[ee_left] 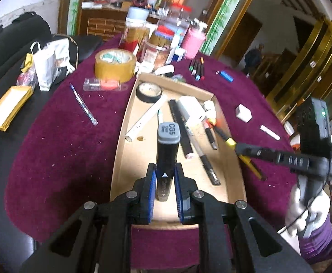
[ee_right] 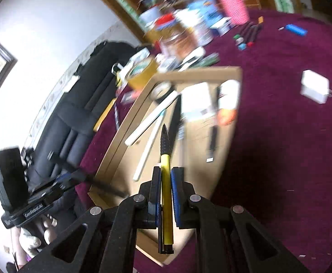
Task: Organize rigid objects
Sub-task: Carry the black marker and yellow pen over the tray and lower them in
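Observation:
My left gripper (ee_left: 165,170) is shut on a black marker (ee_left: 167,150) with a grey cap, held above the near end of a shallow cardboard tray (ee_left: 129,154). My right gripper (ee_right: 165,173) is shut on a yellow-and-black pen (ee_right: 166,177), tip pointing forward over the same cardboard tray (ee_right: 111,150). In the left wrist view the right gripper (ee_left: 239,147) reaches in from the right with the yellow pen (ee_left: 229,141) at the tray's right rim. The tray holds a black tape roll (ee_left: 148,92), a white tube (ee_left: 146,118), a white box (ee_left: 192,109) and several pens.
On the maroon tablecloth (ee_left: 63,136) lie a clear pen (ee_left: 84,104), a brown tape roll (ee_left: 114,64), a white eraser (ee_left: 243,112), a blue lighter (ee_left: 226,76) and several markers (ee_left: 197,68). Jars and a pink cup (ee_left: 193,41) crowd the far edge. A gloved hand (ee_left: 307,216) holds the right tool.

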Demonstrator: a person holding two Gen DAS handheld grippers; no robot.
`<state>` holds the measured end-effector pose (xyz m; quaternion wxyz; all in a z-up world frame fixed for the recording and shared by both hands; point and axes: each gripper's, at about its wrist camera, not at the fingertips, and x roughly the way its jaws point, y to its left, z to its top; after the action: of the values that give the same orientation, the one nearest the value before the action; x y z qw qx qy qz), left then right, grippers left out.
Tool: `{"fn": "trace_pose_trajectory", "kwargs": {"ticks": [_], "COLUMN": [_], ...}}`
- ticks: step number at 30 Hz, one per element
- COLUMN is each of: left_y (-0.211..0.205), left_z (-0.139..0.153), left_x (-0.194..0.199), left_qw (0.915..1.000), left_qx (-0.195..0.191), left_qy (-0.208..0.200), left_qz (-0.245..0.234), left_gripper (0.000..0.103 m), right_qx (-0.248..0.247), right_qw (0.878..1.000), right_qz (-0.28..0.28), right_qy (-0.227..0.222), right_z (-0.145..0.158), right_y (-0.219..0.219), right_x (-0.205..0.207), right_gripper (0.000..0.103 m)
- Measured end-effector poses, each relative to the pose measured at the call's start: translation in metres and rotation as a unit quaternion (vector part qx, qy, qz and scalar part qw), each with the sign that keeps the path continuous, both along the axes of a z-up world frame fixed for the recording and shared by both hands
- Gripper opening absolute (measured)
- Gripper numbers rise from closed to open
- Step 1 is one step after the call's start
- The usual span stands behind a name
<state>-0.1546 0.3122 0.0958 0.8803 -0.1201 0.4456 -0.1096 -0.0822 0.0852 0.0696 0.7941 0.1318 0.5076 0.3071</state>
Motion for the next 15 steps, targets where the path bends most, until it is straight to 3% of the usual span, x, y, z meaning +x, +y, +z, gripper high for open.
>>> {"fn": "trace_pose_trajectory", "kwargs": {"ticks": [7,15], "left_y": [0.001,-0.011], "left_z": [-0.033,-0.059], "left_x": [0.054,0.071], "left_qw": [0.9984,0.9962], "left_qx": [-0.005,0.016], "left_qy": [0.057,0.086], "left_qz": [-0.003,-0.001], "left_gripper": [0.015,0.015], "right_qx": [-0.011,-0.029], "right_qw": [0.999,0.999], "right_qz": [0.003,0.003], "right_qy": [0.038,0.041], "right_z": [-0.029,-0.036], "right_y": [0.035,0.055], "right_x": [0.017,0.033], "right_gripper": [0.010,0.010]}}
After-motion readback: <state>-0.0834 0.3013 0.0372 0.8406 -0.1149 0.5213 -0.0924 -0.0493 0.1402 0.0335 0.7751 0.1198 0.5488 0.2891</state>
